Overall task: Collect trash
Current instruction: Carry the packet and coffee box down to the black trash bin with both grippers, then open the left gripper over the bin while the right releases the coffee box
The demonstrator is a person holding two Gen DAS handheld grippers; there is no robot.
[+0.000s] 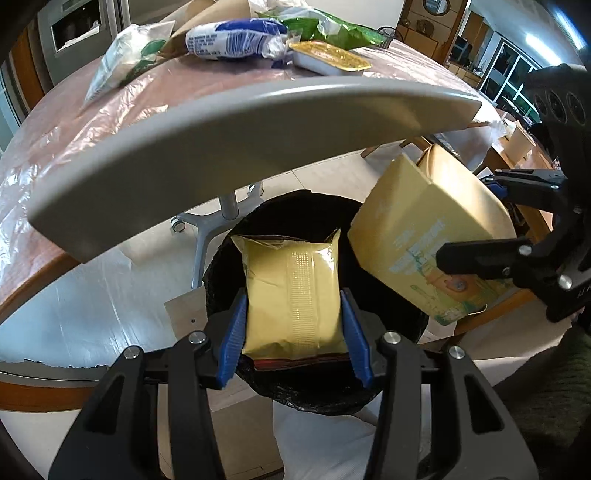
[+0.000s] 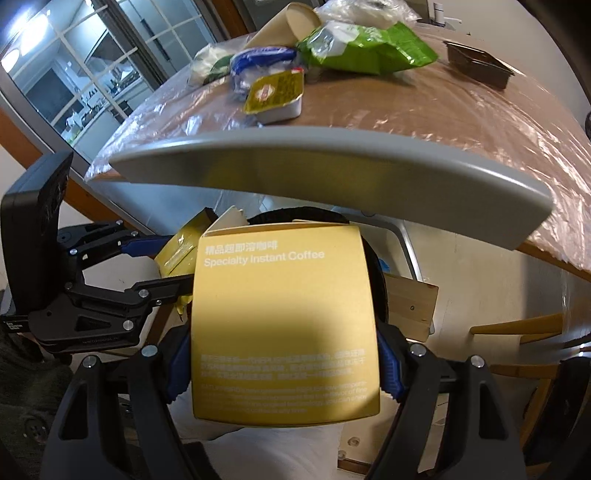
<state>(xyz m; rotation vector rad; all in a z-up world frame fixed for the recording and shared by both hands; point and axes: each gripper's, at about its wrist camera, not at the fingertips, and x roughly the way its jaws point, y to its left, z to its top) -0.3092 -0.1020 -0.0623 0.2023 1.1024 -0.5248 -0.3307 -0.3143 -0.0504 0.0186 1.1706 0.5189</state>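
Your left tongs [image 1: 295, 332] are clenched on a gold foil pouch [image 1: 293, 291], blue pads pressed against both of its sides. The pouch hangs directly above the open mouth of the black-lined trash bin [image 1: 391, 365], which stands on the floor below the desk edge.

Your right tongs [image 2: 284, 369] are gripping a gold coffee box [image 2: 284, 325] by its two side faces; the printed face reads "Specialty Instant Coffee". In the left wrist view the box [image 1: 424, 236] is tilted, just beside the pouch, partly over the bin's right rim. Its top flap is open.

A grey chair back [image 1: 221, 147] arcs across both views between the tongs and the desk [image 1: 74, 133], which is covered in clear plastic sheeting.

Still on the desk, clustered at the far side:
- green snack bag [image 2: 369, 51]
- blue-and-white wrapper [image 1: 232, 38]
- white tray with a yellow film lid [image 2: 277, 96]
- clear bag with green print [image 1: 125, 62]
- brown paper cone [image 2: 284, 26]
- dark plastic tray [image 2: 478, 64], apart from the rest, to the right.
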